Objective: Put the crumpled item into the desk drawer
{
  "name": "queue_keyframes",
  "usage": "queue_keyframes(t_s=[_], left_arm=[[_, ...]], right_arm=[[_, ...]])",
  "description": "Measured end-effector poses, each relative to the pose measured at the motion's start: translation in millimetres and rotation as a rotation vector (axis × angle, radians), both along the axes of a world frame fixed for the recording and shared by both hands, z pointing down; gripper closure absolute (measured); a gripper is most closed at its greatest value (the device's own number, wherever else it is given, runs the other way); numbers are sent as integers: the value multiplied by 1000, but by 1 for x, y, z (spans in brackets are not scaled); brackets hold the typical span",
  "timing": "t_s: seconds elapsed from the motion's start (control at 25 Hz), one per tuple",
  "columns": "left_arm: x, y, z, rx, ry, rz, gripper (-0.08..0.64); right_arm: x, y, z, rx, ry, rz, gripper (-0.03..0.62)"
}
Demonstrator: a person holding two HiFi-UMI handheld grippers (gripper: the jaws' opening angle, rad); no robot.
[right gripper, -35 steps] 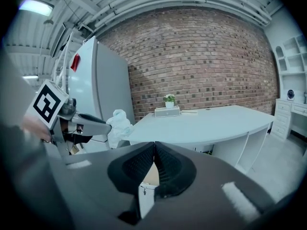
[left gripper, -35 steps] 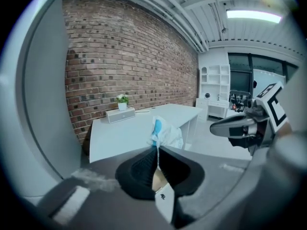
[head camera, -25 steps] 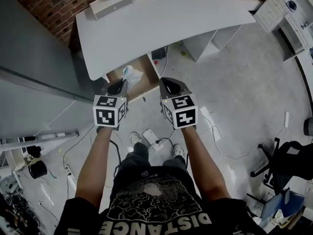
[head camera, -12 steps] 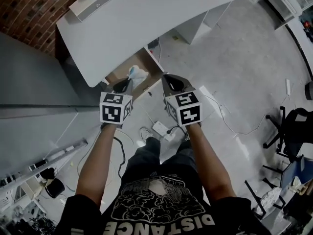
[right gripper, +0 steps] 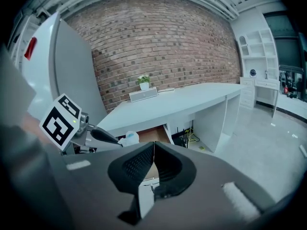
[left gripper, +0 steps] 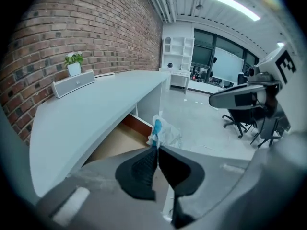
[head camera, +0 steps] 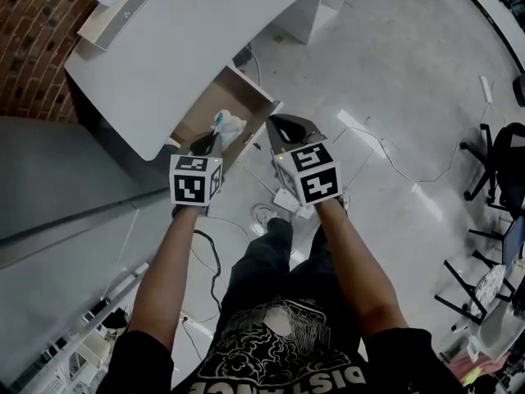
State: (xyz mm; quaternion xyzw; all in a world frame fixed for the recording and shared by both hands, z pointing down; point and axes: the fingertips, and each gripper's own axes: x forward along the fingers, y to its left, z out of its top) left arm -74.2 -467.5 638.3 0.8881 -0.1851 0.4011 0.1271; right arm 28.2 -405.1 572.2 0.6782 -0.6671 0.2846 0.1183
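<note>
Where the left gripper (left gripper: 156, 146) brings its two dark jaws together, the crumpled item (left gripper: 165, 134) sticks out from their tips, pinched by a blue fold, so that most of it bulges just beyond the tool. Seen from the head view, the item hangs over the front part of the open drawer (head camera: 205, 113), near its front panel; whether it touches the drawer's bottom cannot be told. It is a thin, creased wad, white and partly see-through with a blue streak, irregular in outline. The jaws' inner faces carry a fine ribbed pattern, and the shells around them are smooth grey. The drawer is a shallow box with a brown, wood-like bottom and a white front, pulled out from under the desk (head camera: 189, 39), whose top is smooth and white with a curved edge. The right gripper (right gripper: 153, 143) is closed as well, with nothing between its jaws, held beside the left one and apart from the item. A rough red brick wall (left gripper: 86, 28) stands behind the desk
</note>
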Motion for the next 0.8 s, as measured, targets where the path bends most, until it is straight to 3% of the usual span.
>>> queue_keyframes(t_s=[0.44, 0.8], left_arm=[[11, -8, 64, -40, -91, 91, 546], [23, -15, 113, -85, -145, 80, 545]], right_arm=[[-4, -1, 47, -8, -43, 77, 589], [-14, -3, 84, -22, -99, 99, 589]])
